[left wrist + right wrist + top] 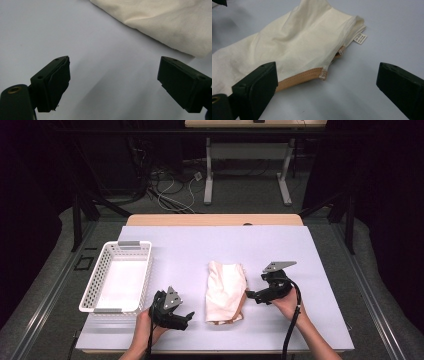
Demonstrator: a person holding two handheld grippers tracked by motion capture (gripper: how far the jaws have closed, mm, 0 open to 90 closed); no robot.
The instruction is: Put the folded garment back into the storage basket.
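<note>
A folded cream cloth point(225, 290) with a tan strap lies in the middle of the white table sheet point(200, 240). My left gripper point(187, 316) rests low at the cloth's near left, apart from it and pointing right. Its jaws stand wide in the left gripper view point(113, 82), with bare sheet between them and the cloth point(162, 22) beyond. My right gripper point(250, 295) sits at the cloth's right edge, pointing left. In the right gripper view point(327, 87) it is open; the cloth point(294, 42) and its tan strap point(299, 77) lie just ahead of the left jaw, unpinched.
A white slatted basket point(117, 247) stands at the table's left with nothing inside. A small white label point(360, 38) sticks out from the cloth's far corner. The sheet's edges drop to grey floor; desk legs and cables lie behind.
</note>
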